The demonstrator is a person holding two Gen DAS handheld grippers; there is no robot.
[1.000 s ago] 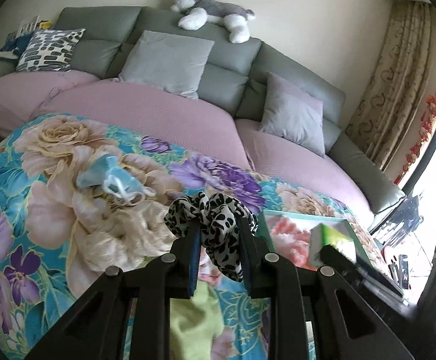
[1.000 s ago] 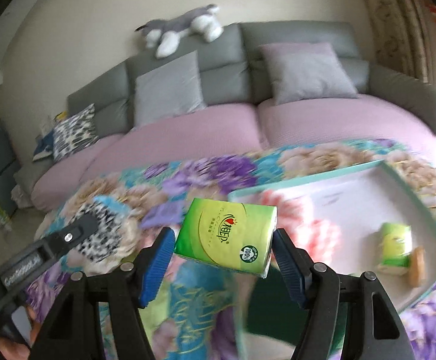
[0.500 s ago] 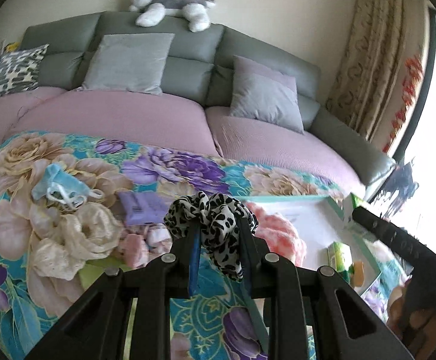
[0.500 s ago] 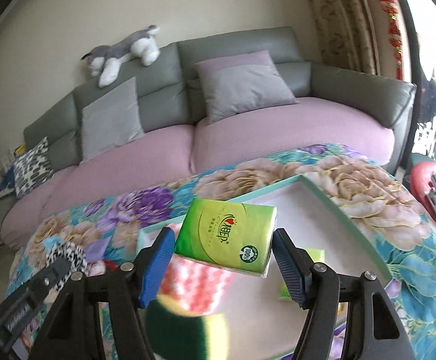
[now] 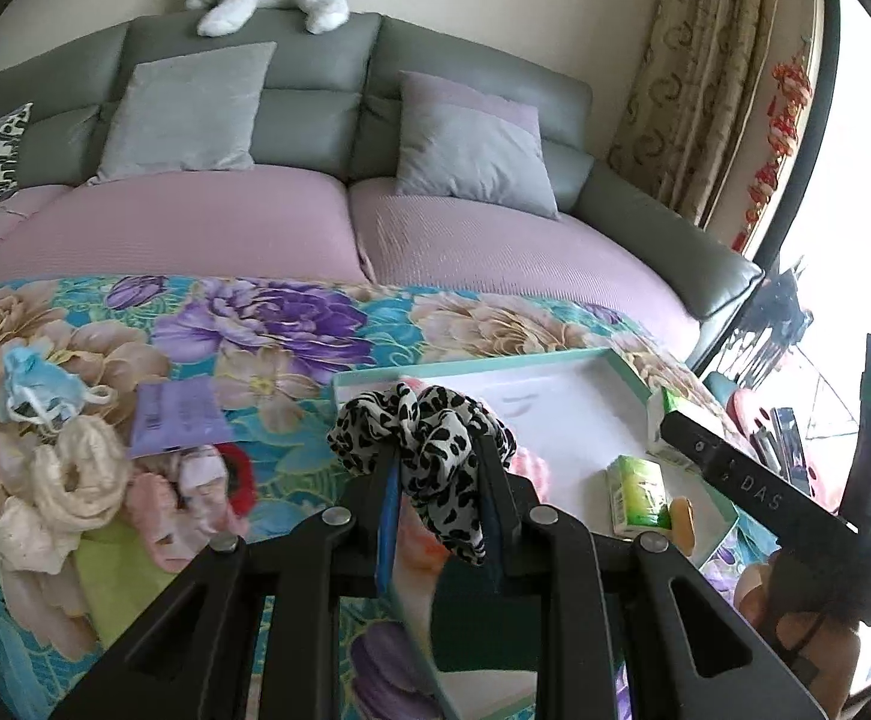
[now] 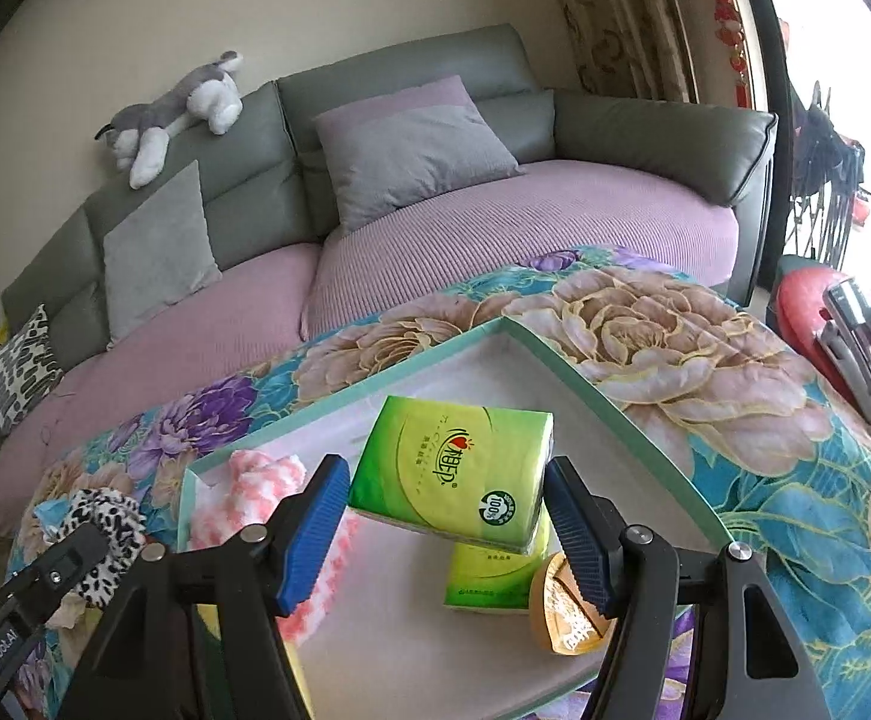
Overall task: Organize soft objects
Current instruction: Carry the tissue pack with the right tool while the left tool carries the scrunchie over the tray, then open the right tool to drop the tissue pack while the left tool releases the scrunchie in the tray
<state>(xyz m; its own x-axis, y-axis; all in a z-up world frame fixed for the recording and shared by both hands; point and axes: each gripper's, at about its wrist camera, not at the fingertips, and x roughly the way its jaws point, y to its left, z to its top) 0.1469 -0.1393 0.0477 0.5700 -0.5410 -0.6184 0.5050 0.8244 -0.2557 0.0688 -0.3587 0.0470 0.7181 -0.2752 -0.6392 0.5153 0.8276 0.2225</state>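
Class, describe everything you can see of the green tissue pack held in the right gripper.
The green tissue pack is a soft rectangular packet in glossy lime-green wrap, printed with a red logo, script and a round "100%" mark. The right gripper clamps its two short ends between blue ribbed pads. It hangs slightly tilted above the teal-rimmed tray, over a second green pack, touching nothing else.

Each wrist camera looks forward and down past its own gripper – both near the teal tray (image 5: 627, 369) (image 6: 627, 414), sofa (image 5: 315, 90) (image 6: 375, 90) beyond.
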